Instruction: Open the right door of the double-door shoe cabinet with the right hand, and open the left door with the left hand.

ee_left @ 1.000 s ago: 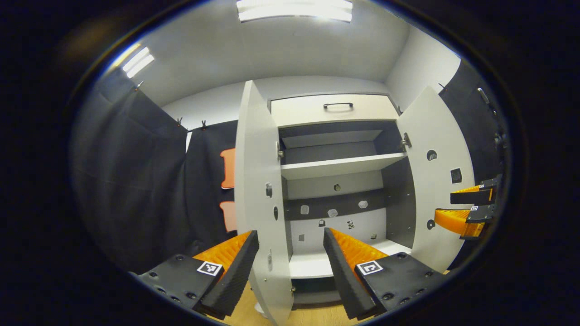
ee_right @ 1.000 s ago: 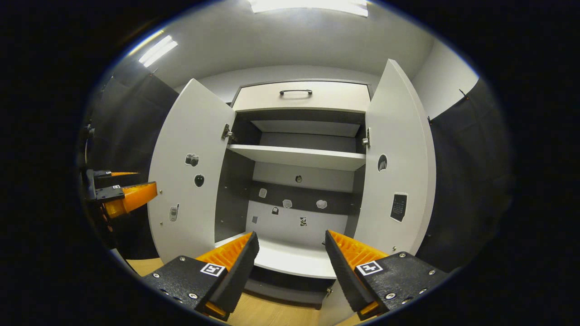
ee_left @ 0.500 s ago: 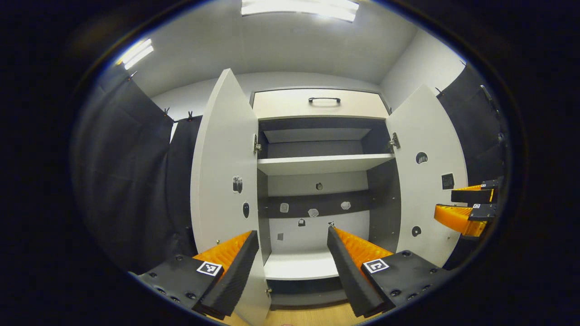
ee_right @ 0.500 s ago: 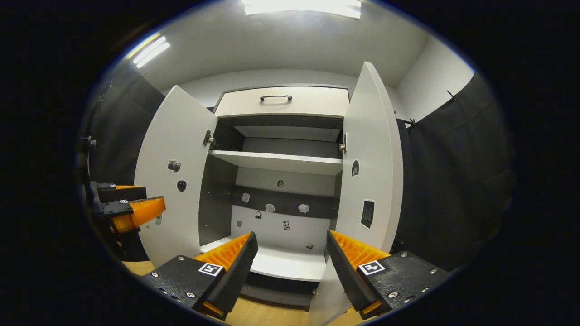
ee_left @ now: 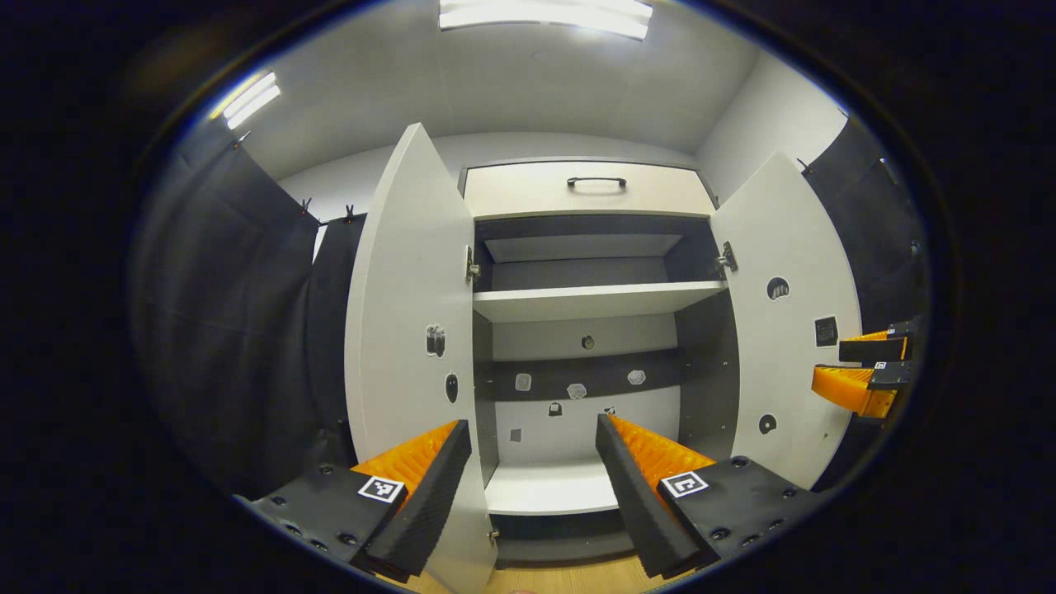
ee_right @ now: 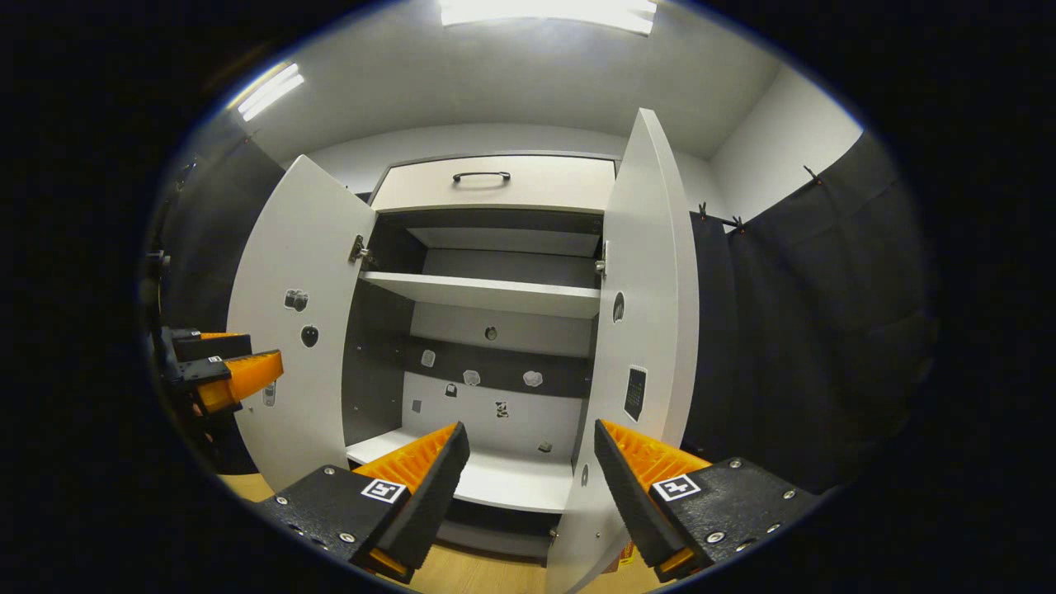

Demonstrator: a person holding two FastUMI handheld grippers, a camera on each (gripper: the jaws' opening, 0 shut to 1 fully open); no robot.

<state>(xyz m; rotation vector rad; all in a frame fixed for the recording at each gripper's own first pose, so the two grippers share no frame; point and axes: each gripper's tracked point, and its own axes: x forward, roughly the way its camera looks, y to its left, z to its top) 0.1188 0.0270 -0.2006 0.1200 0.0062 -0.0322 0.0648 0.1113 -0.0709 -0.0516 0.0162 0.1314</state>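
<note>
White walls and ceiling with black cloth hung at both sides enclose the booth, and a shoe cabinet [ee_left: 590,355] stands upright against the back wall, its long axis vertical and its open front facing both cameras.

Left door [ee_left: 408,330] of the cabinet: swung well out on its hinges, standing tall and vertical, inner face turned toward the cabinet's middle. Its free edge points toward the left gripper view's camera.

Right door [ee_right: 648,330] of the cabinet: likewise swung out, vertical, free edge toward the right gripper view's camera. In the left gripper view it sits at the cabinet's right side with its inner face showing.

Inside the cabinet: a horizontal shelf [ee_left: 594,299] across the upper part and a white bottom board [ee_left: 549,487] below. Above the doors is a drawer [ee_left: 586,190] with a dark handle [ee_left: 596,181].

Left gripper [ee_left: 532,478]: fingers apart, nothing between them; the left door's lower edge lies just beside its left finger, contact not determinable. It also appears in the right gripper view, outside the left door.

Right gripper [ee_right: 528,483]: fingers apart, holding nothing; the right door's lower edge falls in the gap near its right finger, contact not determinable.

Wooden floor [ee_right: 487,569] shows beneath the cabinet.
</note>
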